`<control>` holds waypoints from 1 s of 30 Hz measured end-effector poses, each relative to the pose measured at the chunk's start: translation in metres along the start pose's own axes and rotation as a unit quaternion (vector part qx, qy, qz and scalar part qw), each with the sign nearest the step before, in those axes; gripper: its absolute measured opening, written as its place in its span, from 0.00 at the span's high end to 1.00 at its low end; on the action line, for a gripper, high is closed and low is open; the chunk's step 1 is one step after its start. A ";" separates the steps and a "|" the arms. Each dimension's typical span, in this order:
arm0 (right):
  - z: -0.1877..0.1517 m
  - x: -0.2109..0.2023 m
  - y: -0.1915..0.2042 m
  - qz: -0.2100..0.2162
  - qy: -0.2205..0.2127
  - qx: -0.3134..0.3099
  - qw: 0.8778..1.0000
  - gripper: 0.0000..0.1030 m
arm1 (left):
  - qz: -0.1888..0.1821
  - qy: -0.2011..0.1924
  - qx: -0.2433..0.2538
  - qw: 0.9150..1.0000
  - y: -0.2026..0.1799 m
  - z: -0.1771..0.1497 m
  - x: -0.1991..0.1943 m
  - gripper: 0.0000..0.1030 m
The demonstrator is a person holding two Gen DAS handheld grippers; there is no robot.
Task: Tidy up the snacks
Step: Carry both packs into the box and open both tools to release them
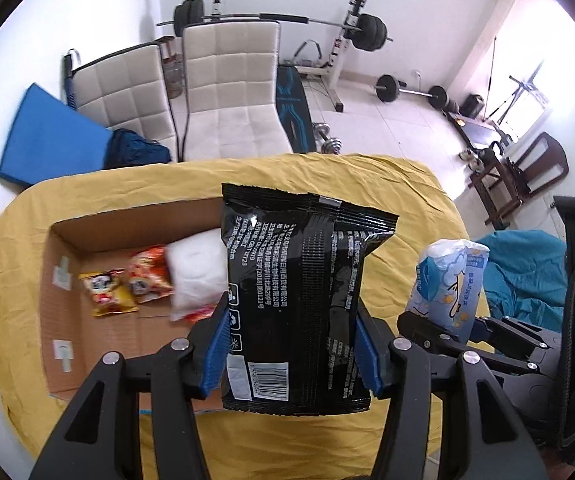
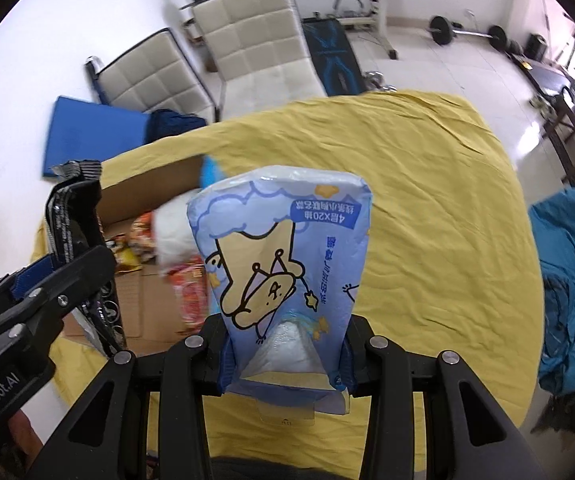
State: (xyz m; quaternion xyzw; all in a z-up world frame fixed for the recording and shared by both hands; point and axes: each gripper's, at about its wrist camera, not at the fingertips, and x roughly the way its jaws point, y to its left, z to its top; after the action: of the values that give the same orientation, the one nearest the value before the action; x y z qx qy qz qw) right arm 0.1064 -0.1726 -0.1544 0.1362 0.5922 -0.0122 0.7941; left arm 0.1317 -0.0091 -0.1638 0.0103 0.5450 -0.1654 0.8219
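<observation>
My left gripper [image 1: 292,344] is shut on a black snack bag [image 1: 299,280], held upright above the near right corner of an open cardboard box [image 1: 67,272]. Inside the box lie a yellow packet [image 1: 107,294], an orange-red packet [image 1: 149,274] and a white pack [image 1: 197,272]. My right gripper [image 2: 285,354] is shut on a light blue tissue pack [image 2: 283,248] with a cartoon print, raised over the yellow cloth. In the left wrist view that tissue pack [image 1: 449,280] hangs to the right of the black bag. The left gripper [image 2: 43,280] and its black bag [image 2: 73,216] show at the left of the right wrist view.
A yellow cloth [image 1: 407,200] covers the table. Two white chairs [image 1: 231,88] stand behind it, with a blue mat [image 1: 47,140] and weight equipment [image 1: 351,28] beyond. A teal cloth [image 2: 571,280] lies at the right.
</observation>
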 end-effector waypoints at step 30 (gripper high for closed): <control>-0.038 0.241 0.187 0.061 0.180 -0.062 0.980 0.58 | -0.011 0.237 -0.101 0.966 0.223 -0.045 0.156 0.49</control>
State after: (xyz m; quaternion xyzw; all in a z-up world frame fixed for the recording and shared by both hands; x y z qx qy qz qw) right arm 0.1762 0.0508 -0.3545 0.1221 0.7154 0.0978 0.6810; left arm 0.2099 0.1701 -0.3584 -0.0400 0.7383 -0.1109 0.6641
